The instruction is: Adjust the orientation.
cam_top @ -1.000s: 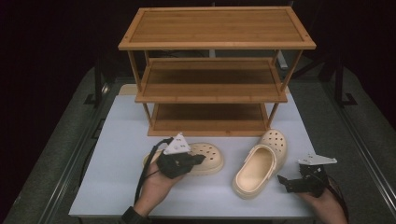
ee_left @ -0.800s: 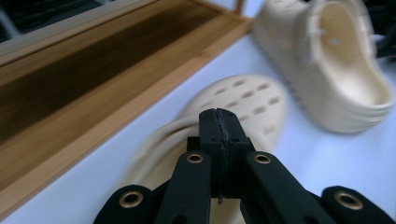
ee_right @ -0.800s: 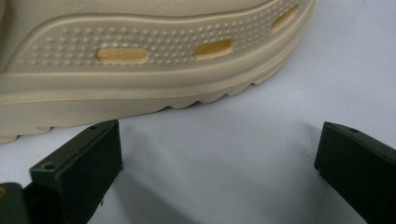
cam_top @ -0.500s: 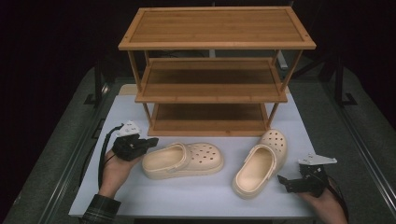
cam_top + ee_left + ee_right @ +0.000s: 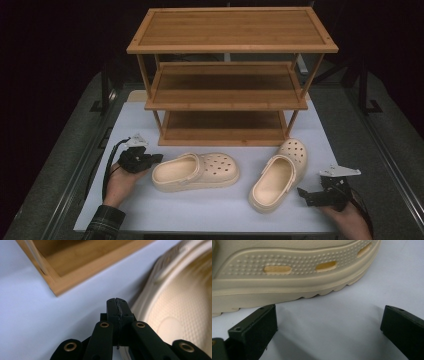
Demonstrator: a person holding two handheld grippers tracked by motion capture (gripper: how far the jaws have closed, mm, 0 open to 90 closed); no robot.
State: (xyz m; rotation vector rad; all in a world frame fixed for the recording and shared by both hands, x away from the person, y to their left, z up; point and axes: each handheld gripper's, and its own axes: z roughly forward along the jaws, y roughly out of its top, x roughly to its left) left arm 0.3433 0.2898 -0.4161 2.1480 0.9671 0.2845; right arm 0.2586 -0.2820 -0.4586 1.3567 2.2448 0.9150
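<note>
Two cream clogs lie on the white table in front of a three-tier bamboo shoe rack point(image 5: 227, 75). The left clog point(image 5: 196, 171) lies sideways, heel toward my left gripper point(image 5: 156, 158). That gripper rests on the table just left of the heel, jaws pressed together with nothing between them; in the left gripper view point(image 5: 118, 307) the clog's heel rim point(image 5: 180, 305) curves at the right. The right clog point(image 5: 280, 173) points away toward the rack. My right gripper point(image 5: 301, 192) sits beside its heel, jaws wide apart, and in the right gripper view point(image 5: 329, 325) the clog's sole wall point(image 5: 287, 275) stands just beyond them.
The rack's bottom shelf point(image 5: 225, 127) is bare, its corner point(image 5: 53, 286) close ahead in the left gripper view. Dark metal rails point(image 5: 75, 170) run along both sides of the white table point(image 5: 200, 207). A plaid sleeve point(image 5: 102, 225) enters at the bottom left.
My left gripper has let go of the left clog, moved off to the left and settled low beside its heel. The clog lies flat where it was set. The right gripper has not moved.
</note>
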